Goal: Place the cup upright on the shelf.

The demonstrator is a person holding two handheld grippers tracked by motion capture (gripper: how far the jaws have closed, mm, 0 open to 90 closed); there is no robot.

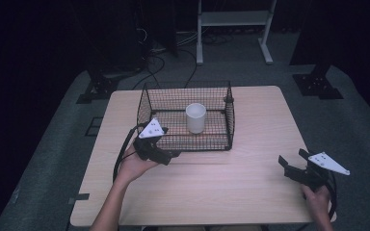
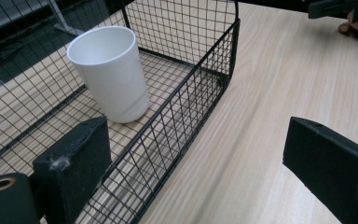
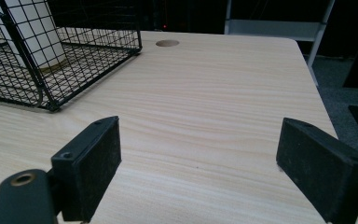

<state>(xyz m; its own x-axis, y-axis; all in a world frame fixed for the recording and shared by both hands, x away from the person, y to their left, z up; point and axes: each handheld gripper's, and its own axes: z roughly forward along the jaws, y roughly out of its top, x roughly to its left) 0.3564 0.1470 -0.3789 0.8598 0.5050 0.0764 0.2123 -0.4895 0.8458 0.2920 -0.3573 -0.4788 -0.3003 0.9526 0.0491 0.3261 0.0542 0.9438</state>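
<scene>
— So where's the white cup (image 2: 109, 72)?
— Upright inside the wire basket (image 2: 186, 93), just beyond the left gripper (image 2: 196, 158); its jaws stand apart astride the basket's near wall, holding nothing.
— And the right gripper (image 3: 198, 163)?
— Spread wide above bare table (image 3: 223, 88), basket well off.

a plain white cup (image 1: 195, 117) stands upright, mouth open upward, inside a black wire basket (image 1: 228, 126) on the far middle of the desk (image 1: 231, 183), near the basket's centre.
</scene>
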